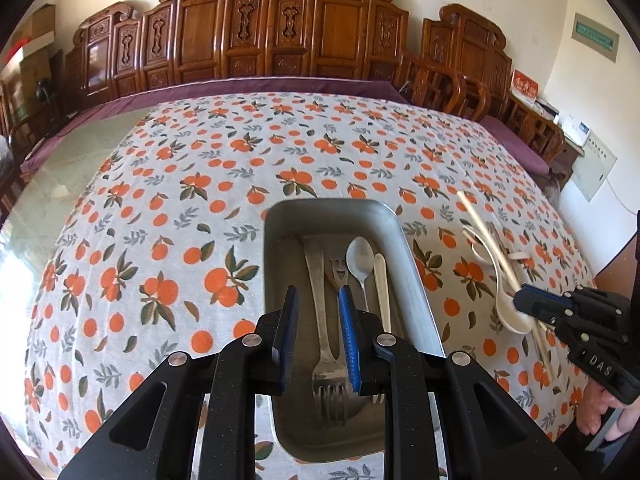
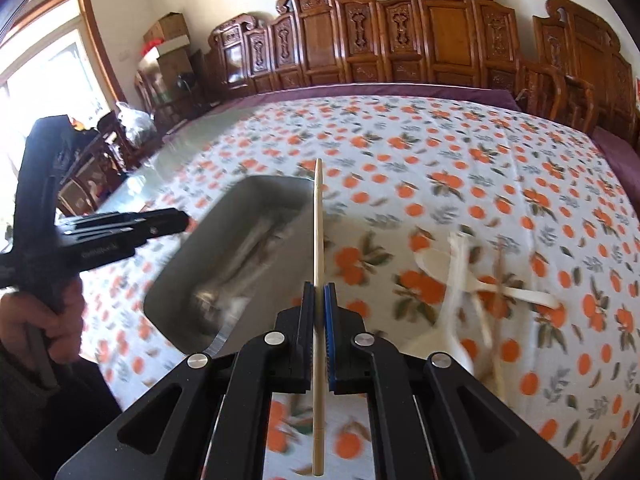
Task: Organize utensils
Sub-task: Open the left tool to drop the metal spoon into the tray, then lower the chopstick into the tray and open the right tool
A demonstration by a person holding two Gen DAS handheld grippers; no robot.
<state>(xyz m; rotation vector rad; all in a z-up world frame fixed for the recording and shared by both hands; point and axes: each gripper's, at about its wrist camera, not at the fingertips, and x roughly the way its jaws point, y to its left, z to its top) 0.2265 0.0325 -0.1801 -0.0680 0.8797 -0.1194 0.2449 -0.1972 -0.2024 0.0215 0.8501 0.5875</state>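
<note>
Writing: I read "DAS" on the right gripper [image 1: 520, 303], at 3 o'clock.
Jaws: left gripper [image 1: 318, 330] apart, empty; right clamped on a chopstick [image 2: 318, 240].
Blurred: metal tray [image 2: 224, 216] contents, right view.

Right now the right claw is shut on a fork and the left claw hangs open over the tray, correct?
Not quite. The right claw is shut on a chopstick, not a fork; the right wrist view shows it running between the pads. The left claw does hang open over the tray, holding nothing.
</note>
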